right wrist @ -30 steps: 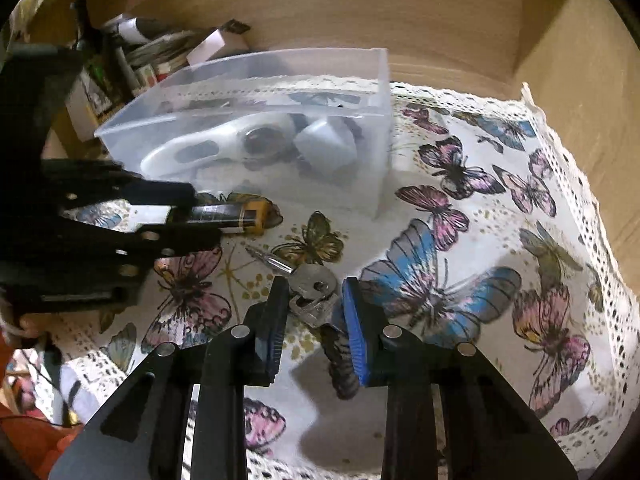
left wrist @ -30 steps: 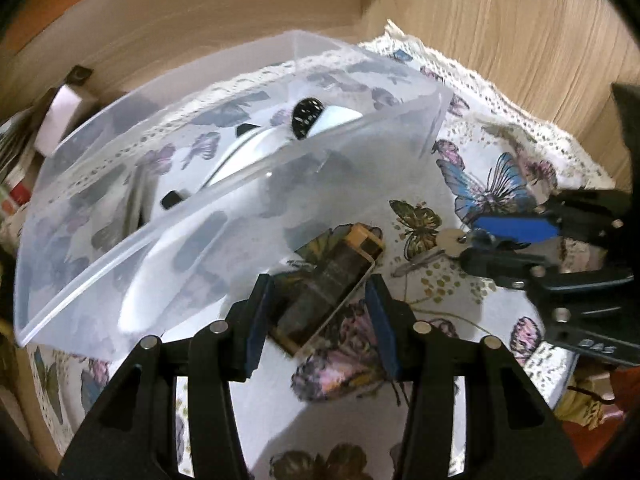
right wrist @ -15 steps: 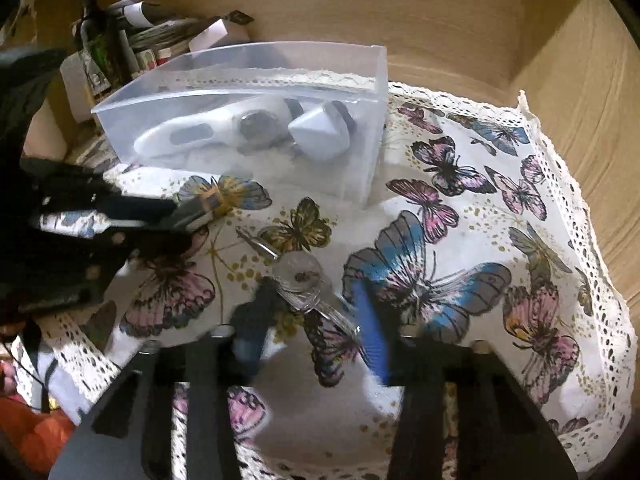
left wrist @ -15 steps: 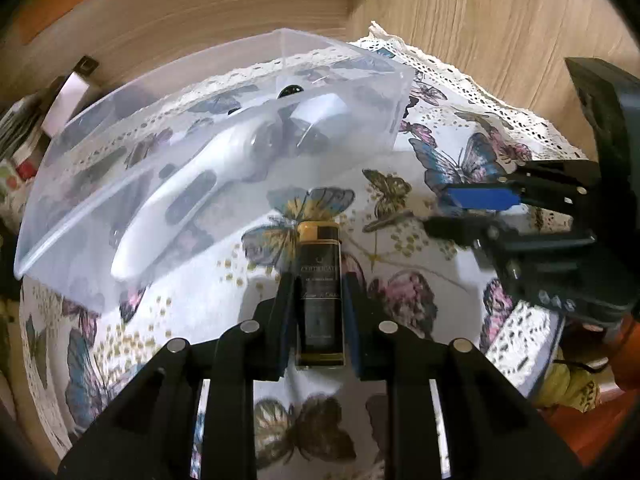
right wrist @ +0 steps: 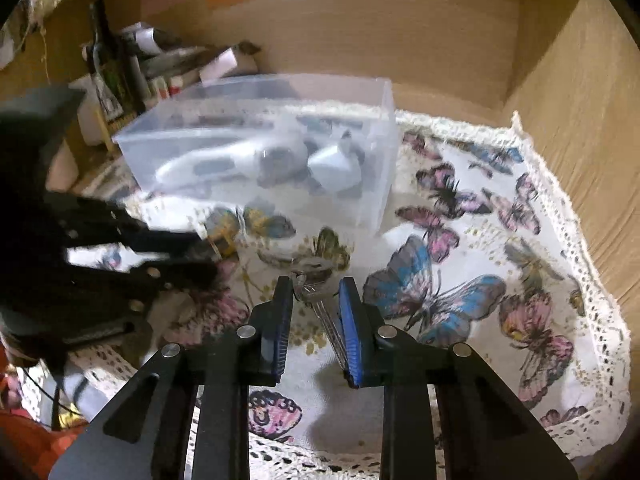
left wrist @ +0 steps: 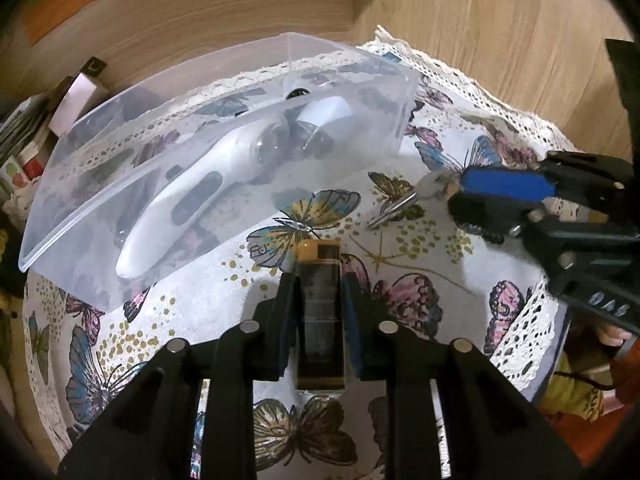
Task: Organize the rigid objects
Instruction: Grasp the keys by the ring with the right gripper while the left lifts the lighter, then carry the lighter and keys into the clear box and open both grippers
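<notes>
key lifted | left jaws pinch battery | right jaws pinch key | bin ahead

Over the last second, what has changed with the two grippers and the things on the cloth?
The left hand-held gripper closed on the dark bottle with the gold cap, which had lain askew between its open fingers, and now holds it straight. The right hand-held gripper kept the keys between its fingers and lifted them off the butterfly cloth. The clear plastic box stayed put.

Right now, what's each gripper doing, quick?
Left gripper: shut on the dark gold-capped lighter.
Right gripper: shut on the silver metal keys.
</notes>
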Motion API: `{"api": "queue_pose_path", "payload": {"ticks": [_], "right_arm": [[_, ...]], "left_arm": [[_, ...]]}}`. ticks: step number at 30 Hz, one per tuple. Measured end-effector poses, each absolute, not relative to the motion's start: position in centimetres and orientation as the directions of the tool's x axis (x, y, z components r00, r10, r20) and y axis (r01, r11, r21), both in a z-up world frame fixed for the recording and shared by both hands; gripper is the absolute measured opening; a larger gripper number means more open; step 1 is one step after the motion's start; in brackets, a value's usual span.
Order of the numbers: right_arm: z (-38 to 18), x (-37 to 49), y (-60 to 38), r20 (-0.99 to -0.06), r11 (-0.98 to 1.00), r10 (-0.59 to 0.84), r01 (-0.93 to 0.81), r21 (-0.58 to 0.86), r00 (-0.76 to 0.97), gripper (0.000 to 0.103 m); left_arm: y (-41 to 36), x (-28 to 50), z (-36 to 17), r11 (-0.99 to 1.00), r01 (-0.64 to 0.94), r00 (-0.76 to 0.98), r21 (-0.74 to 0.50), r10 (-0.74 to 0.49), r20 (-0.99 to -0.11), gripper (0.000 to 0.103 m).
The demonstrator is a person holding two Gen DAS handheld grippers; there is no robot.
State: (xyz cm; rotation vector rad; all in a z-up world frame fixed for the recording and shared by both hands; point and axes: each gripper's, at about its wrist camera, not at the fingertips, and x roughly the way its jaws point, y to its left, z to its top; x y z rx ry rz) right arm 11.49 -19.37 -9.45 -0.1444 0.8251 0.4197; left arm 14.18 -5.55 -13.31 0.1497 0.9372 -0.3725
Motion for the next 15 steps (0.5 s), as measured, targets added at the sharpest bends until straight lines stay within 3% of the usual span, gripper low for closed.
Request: {"api": "queue_pose_path", "payload": {"ticks": [15], "right_arm": [[-2.6, 12.7, -19.6, -0.566, 0.913, 0.364, -0.402, 0.062, 0.74, 0.022]], "left_arm": [[0.2, 12.2, -5.7, 0.968, 0.233, 0.731, -0.098, -0.241, -0.639, 0.023]]}}
